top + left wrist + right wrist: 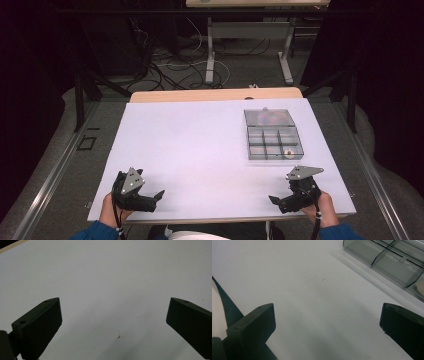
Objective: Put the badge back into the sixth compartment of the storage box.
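Note:
A clear grey plastic compartment box [272, 134] lies open on the white table top [200, 145] at the right, its lid folded back toward the far side. One small pale round item [288, 152] sits in the near right compartment. My left gripper [159, 196] rests at the near left edge, jaws wide apart over bare table [112, 302]. At the near right, my right gripper [274, 199] is open too, nothing between its jaws. The box's corner [387, 257] appears at the top right of the right gripper view.
Beyond the table's far wooden edge [215, 94] stand metal table legs [210, 50] and tangled cables [170, 65] on the floor. Dark curtains close in both sides.

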Demonstrator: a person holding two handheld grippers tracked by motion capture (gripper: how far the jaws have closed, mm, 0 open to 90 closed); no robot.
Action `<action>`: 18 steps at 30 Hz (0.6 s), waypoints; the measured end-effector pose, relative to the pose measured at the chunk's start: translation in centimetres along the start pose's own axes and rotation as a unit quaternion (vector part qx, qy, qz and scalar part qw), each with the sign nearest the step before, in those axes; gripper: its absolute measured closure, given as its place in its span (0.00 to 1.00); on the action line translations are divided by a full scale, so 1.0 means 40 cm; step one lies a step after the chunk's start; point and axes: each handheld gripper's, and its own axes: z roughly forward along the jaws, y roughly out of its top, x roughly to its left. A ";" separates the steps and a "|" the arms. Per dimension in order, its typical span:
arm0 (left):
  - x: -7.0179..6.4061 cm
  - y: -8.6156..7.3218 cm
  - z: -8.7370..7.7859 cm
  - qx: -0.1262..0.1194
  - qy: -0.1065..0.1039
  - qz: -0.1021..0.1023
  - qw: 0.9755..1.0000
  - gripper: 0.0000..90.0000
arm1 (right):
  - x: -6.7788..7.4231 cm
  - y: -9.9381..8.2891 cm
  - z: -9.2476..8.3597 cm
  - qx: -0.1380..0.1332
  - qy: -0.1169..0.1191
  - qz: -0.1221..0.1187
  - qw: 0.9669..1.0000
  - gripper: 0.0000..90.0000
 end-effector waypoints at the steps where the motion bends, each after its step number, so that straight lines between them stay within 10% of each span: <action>1: 0.000 0.000 0.000 0.001 0.000 0.001 1.000 0.00 | 0.002 -0.002 0.001 -0.005 -0.002 0.001 1.000 0.00; 18: 0.000 0.000 0.000 0.002 0.000 0.002 1.000 0.00 | 0.014 -0.016 -0.005 0.001 0.004 -0.007 1.000 0.00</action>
